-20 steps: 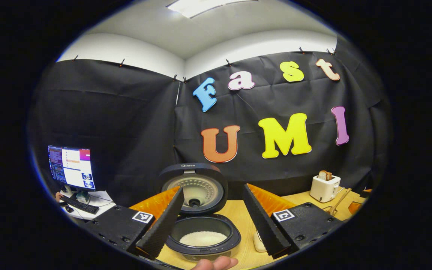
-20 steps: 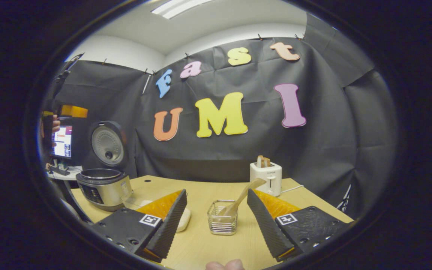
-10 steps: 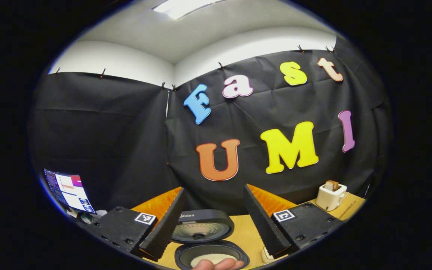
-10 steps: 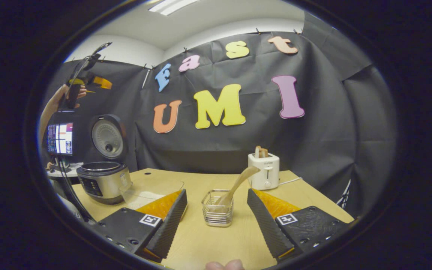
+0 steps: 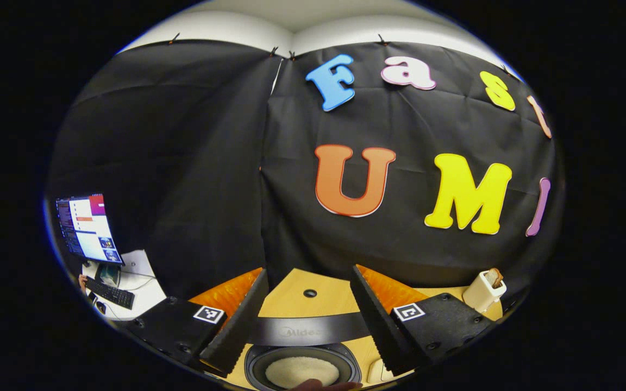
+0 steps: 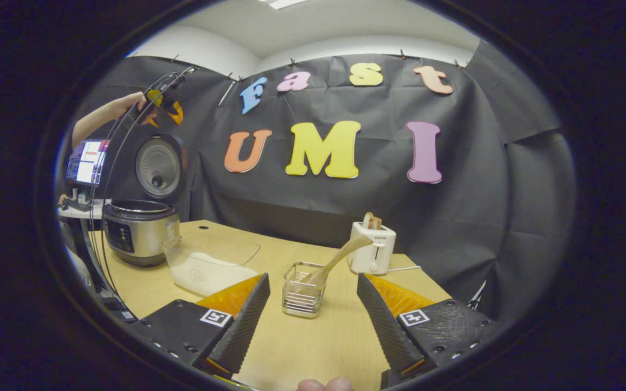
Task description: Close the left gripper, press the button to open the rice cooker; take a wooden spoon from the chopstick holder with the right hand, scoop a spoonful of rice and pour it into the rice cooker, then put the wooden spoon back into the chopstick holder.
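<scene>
Both tools sit with their fingers spread and nothing between them. On my left tool (image 5: 306,320) I look down past the fingers at the rice cooker (image 5: 302,358), which lies directly below and between them; its raised lid (image 5: 308,329) crosses the gap as a dark band, and white rice (image 5: 302,371) fills the pot beneath. I see the tabletop (image 5: 296,296) beyond the lid, a toaster (image 5: 484,290) off to the right and a monitor (image 5: 87,228) far left. On my right tool (image 6: 313,326) the wire chopstick holder (image 6: 302,282) stands on the tabletop (image 6: 313,347) just ahead, roughly centred between the fingers but apart from them. The wooden spoon (image 6: 337,260) leans in it, its handle tilting up to the right toward the toaster (image 6: 371,248). A clear container of rice (image 6: 210,266) sits to the left of the holder, and farther left the rice cooker (image 6: 139,228) stands with its lid (image 6: 156,167) upright. Above that lid I see the left tool (image 6: 163,103) held up in a hand (image 6: 140,103).
</scene>
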A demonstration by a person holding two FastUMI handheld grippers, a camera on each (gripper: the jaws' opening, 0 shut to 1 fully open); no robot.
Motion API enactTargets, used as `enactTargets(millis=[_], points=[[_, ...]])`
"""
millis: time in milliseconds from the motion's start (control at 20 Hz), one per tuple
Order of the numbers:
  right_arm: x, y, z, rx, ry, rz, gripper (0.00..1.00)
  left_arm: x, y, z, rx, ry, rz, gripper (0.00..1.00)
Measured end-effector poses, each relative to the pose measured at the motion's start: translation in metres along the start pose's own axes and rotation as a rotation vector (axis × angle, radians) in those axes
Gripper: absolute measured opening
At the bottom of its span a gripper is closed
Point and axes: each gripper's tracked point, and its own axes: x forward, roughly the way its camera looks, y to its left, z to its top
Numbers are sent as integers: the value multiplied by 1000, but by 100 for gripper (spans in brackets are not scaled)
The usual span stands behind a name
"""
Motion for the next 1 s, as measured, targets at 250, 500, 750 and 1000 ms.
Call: enactTargets(millis=[250, 500, 750, 1000], points=[[-4, 0, 1, 51, -12, -2, 95, 7, -2, -22, 58, 55, 17, 97], [-10, 1, 9, 100, -42, 10, 95, -4, -3, -32, 67, 74, 13, 96], [-14, 8, 12, 177, -55, 42, 96, -33, -8, -52, 91, 18, 7, 97], [-20, 20, 18, 182, -74, 64, 95, -81, -15, -107, 81, -11, -17, 96]])
